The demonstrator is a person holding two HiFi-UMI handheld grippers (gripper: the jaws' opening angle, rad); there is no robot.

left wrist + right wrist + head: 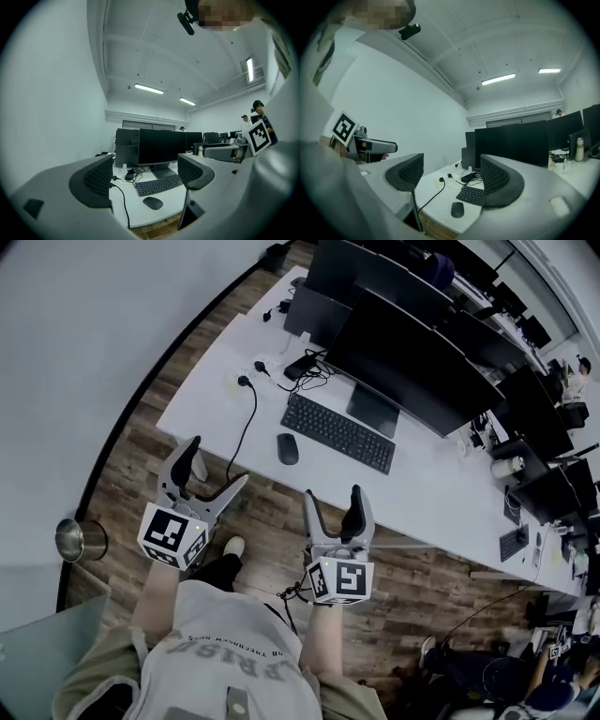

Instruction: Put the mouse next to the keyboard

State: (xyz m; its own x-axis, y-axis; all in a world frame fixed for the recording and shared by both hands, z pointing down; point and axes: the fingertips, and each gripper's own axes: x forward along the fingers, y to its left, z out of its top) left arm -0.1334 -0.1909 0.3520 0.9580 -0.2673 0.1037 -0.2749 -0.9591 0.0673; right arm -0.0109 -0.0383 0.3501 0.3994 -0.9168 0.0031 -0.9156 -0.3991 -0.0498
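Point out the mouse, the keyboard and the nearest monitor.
mouse (288, 448), head view, middle of its back.
keyboard (338, 432), head view, centre of the keys.
nearest monitor (405, 364), head view, middle of its screen.

Smooth matt white top on the long desk; grained brown wood planks on the floor. Matt plastic on the oval black mouse and flat black keyboard. Shiny bare metal on the round bin. Dimpled dark pads on the matt grey plastic left gripper.
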